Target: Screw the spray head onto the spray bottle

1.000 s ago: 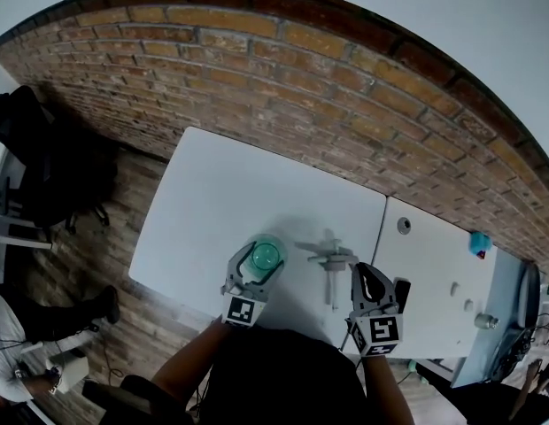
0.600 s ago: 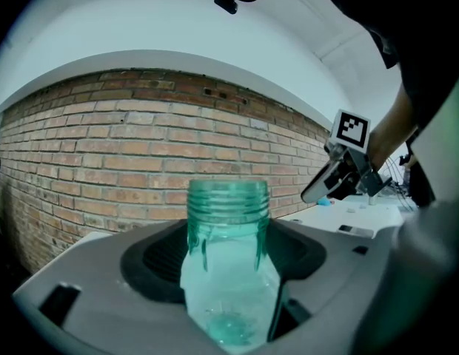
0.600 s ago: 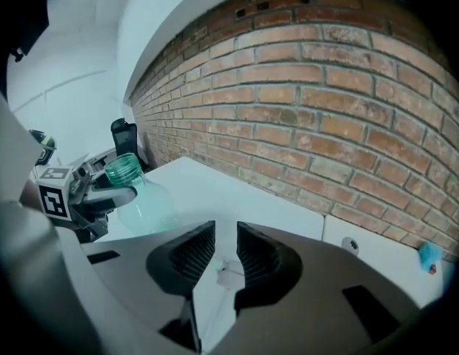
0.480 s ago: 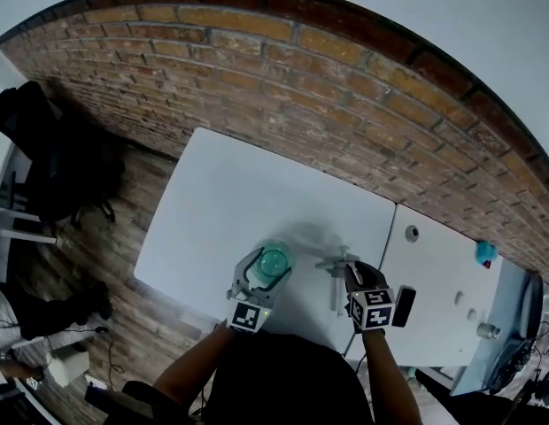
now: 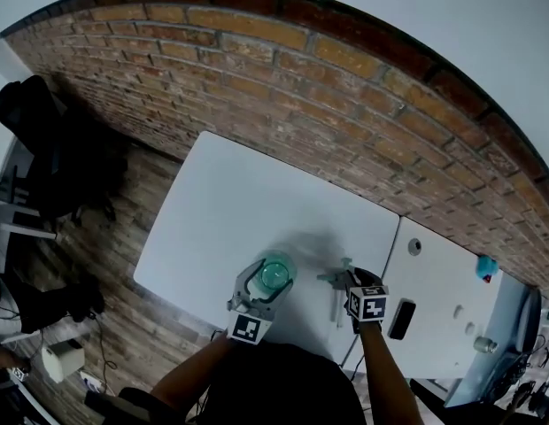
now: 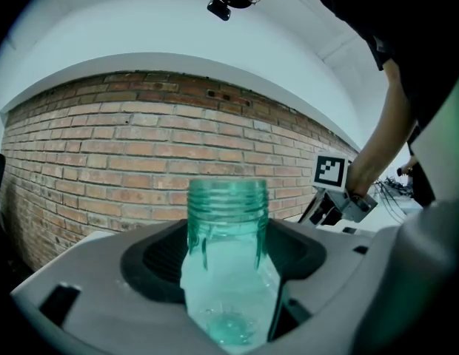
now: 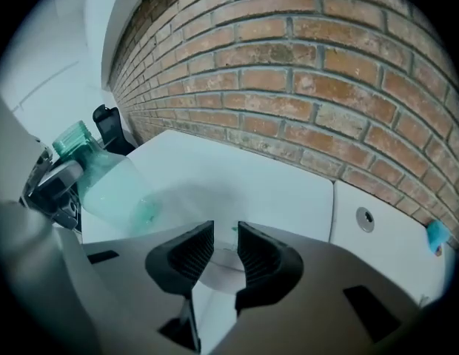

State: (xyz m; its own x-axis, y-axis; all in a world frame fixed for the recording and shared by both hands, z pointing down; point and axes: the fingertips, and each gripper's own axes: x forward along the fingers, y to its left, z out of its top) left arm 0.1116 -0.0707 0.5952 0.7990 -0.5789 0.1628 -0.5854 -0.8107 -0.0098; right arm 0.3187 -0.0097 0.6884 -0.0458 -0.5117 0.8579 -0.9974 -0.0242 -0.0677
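Observation:
My left gripper (image 5: 261, 283) is shut on a clear green spray bottle (image 5: 275, 273), held above the white table (image 5: 221, 211). In the left gripper view the bottle (image 6: 228, 265) stands between the jaws, its threaded neck open and bare. The pale spray head (image 5: 336, 281) lies on the table to the right, its tube pointing toward me. My right gripper (image 5: 352, 284) points steeply down right over it. Its jaws have just been opening; in the right gripper view they (image 7: 218, 246) stand a narrow gap apart, with a pale part of the spray head low between them, not pressed.
A second white table (image 5: 434, 282) adjoins on the right, with a round hole (image 5: 414, 247), a black object (image 5: 400, 319) and a small blue item (image 5: 483, 266). Brick floor and wall surround the tables. A black chair (image 5: 44, 140) stands far left.
My right gripper has dropped and tipped downward, moving from near the table's front edge to just over the spray head. The left gripper and its bottle have stayed put.

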